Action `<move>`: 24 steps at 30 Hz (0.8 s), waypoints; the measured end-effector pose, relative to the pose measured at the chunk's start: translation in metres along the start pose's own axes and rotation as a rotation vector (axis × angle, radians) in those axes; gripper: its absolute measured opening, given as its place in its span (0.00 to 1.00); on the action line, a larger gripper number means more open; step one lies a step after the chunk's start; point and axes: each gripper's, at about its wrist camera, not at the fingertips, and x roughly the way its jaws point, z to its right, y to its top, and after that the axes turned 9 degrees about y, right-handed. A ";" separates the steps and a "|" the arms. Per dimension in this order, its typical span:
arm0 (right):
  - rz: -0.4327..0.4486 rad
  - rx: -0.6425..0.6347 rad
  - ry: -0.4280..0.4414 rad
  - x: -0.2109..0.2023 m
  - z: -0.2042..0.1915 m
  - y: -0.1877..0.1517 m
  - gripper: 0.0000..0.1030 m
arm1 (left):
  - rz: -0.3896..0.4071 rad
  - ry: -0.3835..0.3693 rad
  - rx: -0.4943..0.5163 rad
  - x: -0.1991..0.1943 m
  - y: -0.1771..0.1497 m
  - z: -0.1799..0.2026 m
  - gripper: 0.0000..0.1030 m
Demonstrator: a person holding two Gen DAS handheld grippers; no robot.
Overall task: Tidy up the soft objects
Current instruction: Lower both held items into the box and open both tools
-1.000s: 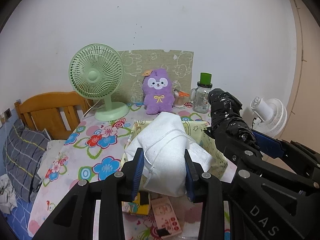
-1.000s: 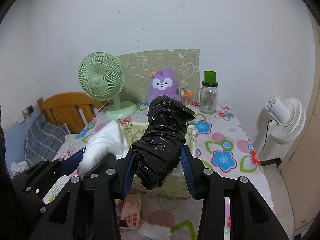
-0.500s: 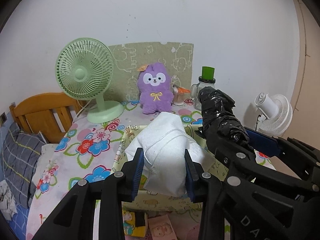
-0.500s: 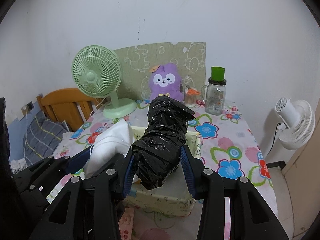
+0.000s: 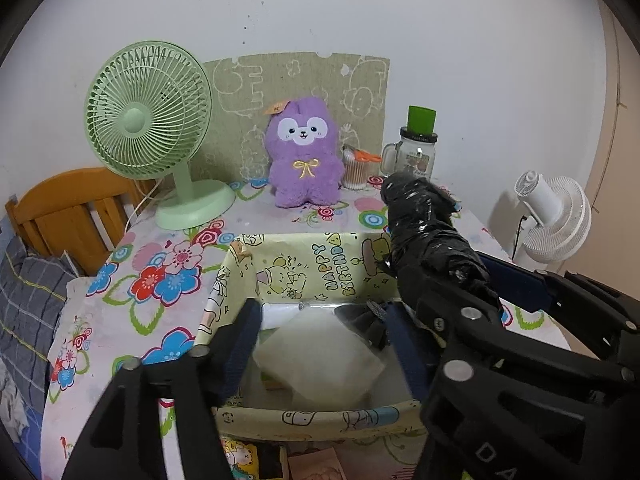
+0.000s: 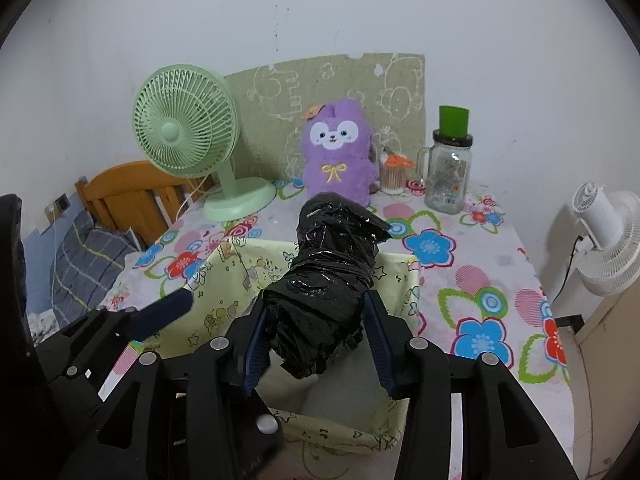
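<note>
A pale yellow cartoon-print box [image 5: 304, 268] stands on the flowered table. In the left wrist view my left gripper [image 5: 324, 316] is open over the box, and a white cloth bundle [image 5: 316, 360], blurred, lies in the box below its fingers. My right gripper [image 6: 316, 312] is shut on a black plastic-wrapped bundle [image 6: 328, 276] and holds it over the box [image 6: 240, 264]. The bundle also shows in the left wrist view [image 5: 428, 240], at the right side of the box. A purple plush toy [image 5: 304, 156] sits upright at the back of the table.
A green desk fan [image 5: 152, 128] stands back left. A glass jar with a green lid [image 5: 416, 148] and a cup of cotton swabs [image 5: 356, 168] stand back right. A white fan [image 5: 556, 216] is off the table's right side. A wooden headboard [image 5: 68, 212] is at left.
My left gripper has opened and let go of the white bundle, which has dropped into the box. Both grippers have moved forward over the box; the right still holds the black bundle.
</note>
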 end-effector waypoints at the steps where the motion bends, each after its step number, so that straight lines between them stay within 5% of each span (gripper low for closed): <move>1: -0.006 -0.004 0.000 0.003 0.000 0.000 0.50 | -0.003 0.010 -0.001 0.001 0.000 0.000 0.77; 6: -0.002 0.001 0.003 0.006 0.003 0.000 0.81 | -0.013 0.000 -0.007 0.004 -0.001 -0.003 0.91; 24: 0.025 -0.022 -0.005 -0.027 -0.018 -0.009 0.87 | 0.023 -0.003 -0.010 -0.032 -0.012 -0.010 0.95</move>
